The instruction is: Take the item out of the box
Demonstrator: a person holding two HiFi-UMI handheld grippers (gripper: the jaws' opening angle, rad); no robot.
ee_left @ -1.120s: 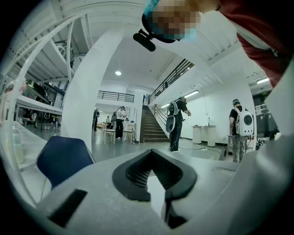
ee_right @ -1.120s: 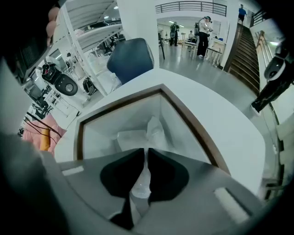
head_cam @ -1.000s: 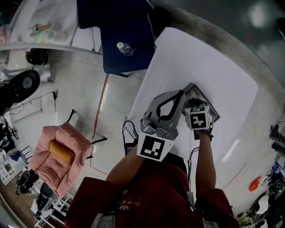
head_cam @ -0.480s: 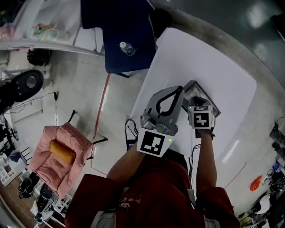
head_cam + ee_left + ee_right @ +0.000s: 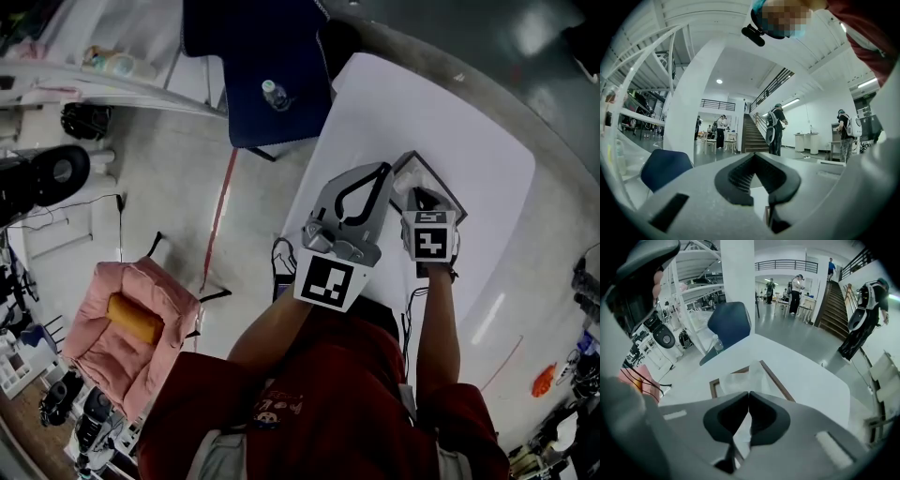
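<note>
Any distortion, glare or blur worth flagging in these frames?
Head view: strong fisheye curves the white table; light glare on the glossy floor, upper right. Left gripper view: dark vignetted corners, near jaws soft. Right gripper view: box sharp, close jaws blurred, lighting even.

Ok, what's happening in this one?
A person stands over a white table with a gripper in each hand, working at a shallow dark-framed box that holds a white wrapped item. The right gripper is over the box, jaws together right at the wrapping; whether it has pinched it I cannot tell. The left gripper hangs beside the box, jaws together with nothing between them. The item is not yet out of the box.
</note>
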